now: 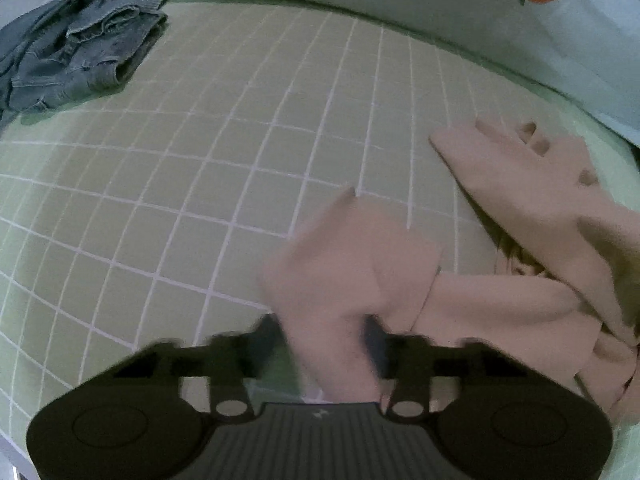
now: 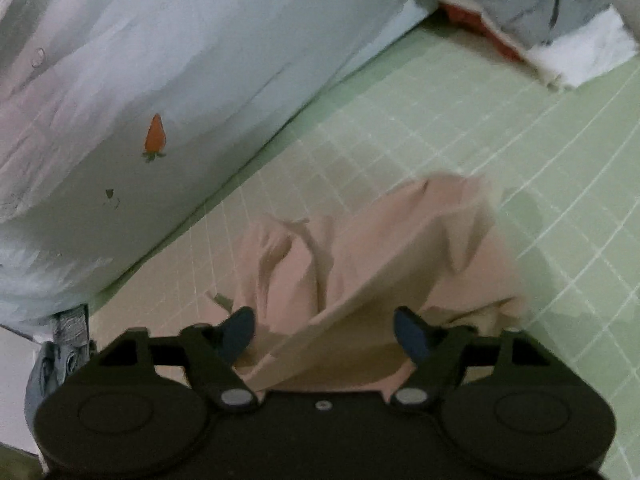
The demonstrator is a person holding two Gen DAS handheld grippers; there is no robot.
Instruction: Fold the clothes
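Cloth first: I see a pink garment [image 1: 500,208] lying rumpled on the green bed sheet [image 1: 200,184], which carries a white grid; the garment sits toward the right of my left wrist view, near the pale blue bedding [image 1: 460,12] that runs along the far edge. My left tool [image 1: 324,332] has a fold of that pink garment rising between its fingers, and the fingers look drawn in against it, so I read it as gripping the fabric; the picture is smeared with motion there, so the contact itself is not crisp. From that held fold the cloth trails off right to the rest of the garment. In the right wrist view my right tool [image 2: 324,332] stands wide, its blue fingertips [image 2: 240,330] well apart, with the pink garment [image 2: 380,248] bunched between and beyond them; I cannot tell whether either tip touches the cloth. A heap of blue denim [image 1: 80,52] lies at the far left corner of the sheet, well apart from the pink piece. An orange carrot print [image 2: 155,138] marks the blue bedding. Grey and white clothes [image 2: 552,12] are piled at the far end of the sheet in the right view.
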